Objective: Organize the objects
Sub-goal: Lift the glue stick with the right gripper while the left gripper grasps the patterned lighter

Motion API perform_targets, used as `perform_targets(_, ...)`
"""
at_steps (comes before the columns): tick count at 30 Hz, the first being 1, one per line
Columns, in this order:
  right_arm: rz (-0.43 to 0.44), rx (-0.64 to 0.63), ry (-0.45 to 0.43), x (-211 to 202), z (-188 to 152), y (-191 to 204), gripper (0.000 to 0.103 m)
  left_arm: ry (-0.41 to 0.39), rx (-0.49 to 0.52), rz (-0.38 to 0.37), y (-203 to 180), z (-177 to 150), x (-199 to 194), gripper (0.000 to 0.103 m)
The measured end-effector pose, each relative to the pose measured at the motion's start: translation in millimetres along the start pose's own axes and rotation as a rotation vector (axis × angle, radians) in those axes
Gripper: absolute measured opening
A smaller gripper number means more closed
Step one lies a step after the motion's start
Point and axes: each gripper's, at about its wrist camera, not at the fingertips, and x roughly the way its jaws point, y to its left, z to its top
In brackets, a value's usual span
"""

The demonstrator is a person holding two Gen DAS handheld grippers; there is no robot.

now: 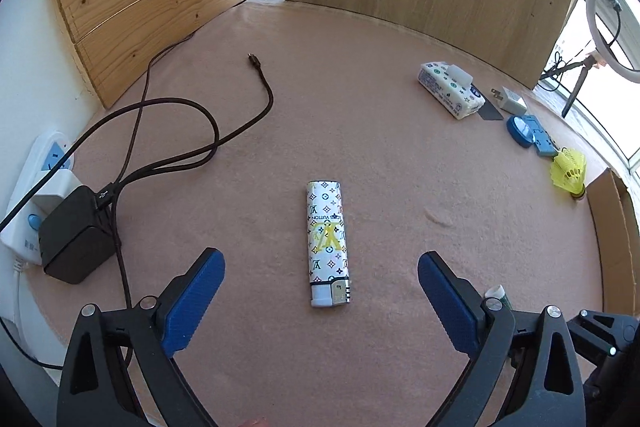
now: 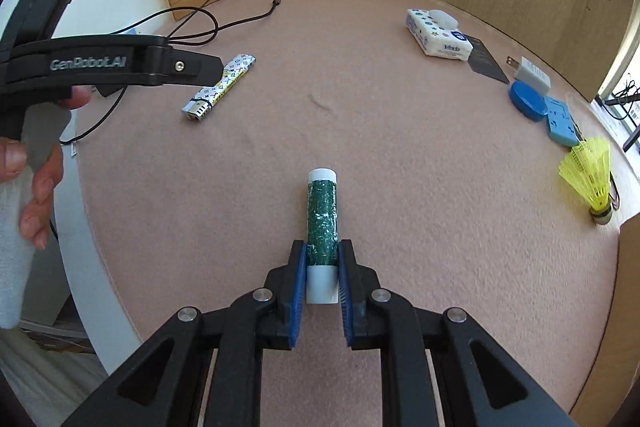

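Left gripper [image 1: 320, 291] was seen wide open, lighter [image 1: 328, 243] lying flat between fingers at frame centre, not touched. Right gripper [image 2: 322, 267] was closed on green tube [image 2: 322, 223], low centre of frame. Row of sorted things [image 2: 528, 95] was seen along right edge. Judged: lighter should be straddled across narrow width, fingers lowered to cloth [image 1: 400, 155], then closed evenly.

"LOUIS VUITTON" on lighter [image 1: 328, 243]; "Vinda" on tissue pack [image 2: 438, 34]; "GenRobot.AI" on left gripper [image 2: 108, 65].
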Motion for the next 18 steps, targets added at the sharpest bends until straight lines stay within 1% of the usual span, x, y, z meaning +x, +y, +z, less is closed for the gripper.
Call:
perform_targets(3,0.002,0.034,-0.015,-9.5,-15.5,-1.7,0.014,0.013,0.015,0.043,-7.7,-0.9,15.4,0.096)
perform_targets(7,0.016,0.068,-0.033,-14.0,-24.8,-5.4,0.014,0.022,0.041,0.075,-12.1,-4.2,27.1,0.096)
perform_targets(8,0.019,0.075,-0.037,-12.0,-22.8,-5.2,0.014,0.026,0.044,0.081,-10.3,-5.9,30.3,0.096)
perform_targets(9,0.023,0.080,-0.041,-12.6,-24.1,-5.7,0.014,0.044,0.037,0.075,-8.3,-7.8,35.3,0.098)
perform_targets(10,0.025,0.082,-0.045,-14.3,-28.0,-5.2,0.014,0.020,0.030,0.062,-5.3,-9.3,34.6,0.100)
perform_targets(11,0.027,0.083,-0.048,-14.0,-28.5,-5.1,0.014,0.026,0.022,0.049,-2.8,-10.3,35.5,0.103)
perform_targets(13,0.030,0.085,-0.056,-12.4,-27.9,-4.6,0.014,0.021,0.038,0.046,-2.6,-12.2,35.6,0.103)
perform_targets(16,0.040,0.093,-0.065,-12.1,-28.7,-7.3,0.015,-0.006,0.056,0.041,-2.6,-17.3,34.6,0.103)
perform_targets(18,0.045,0.101,-0.070,-12.1,-29.3,-8.2,0.014,-0.001,0.061,0.037,-1.8,-16.8,34.6,0.103)
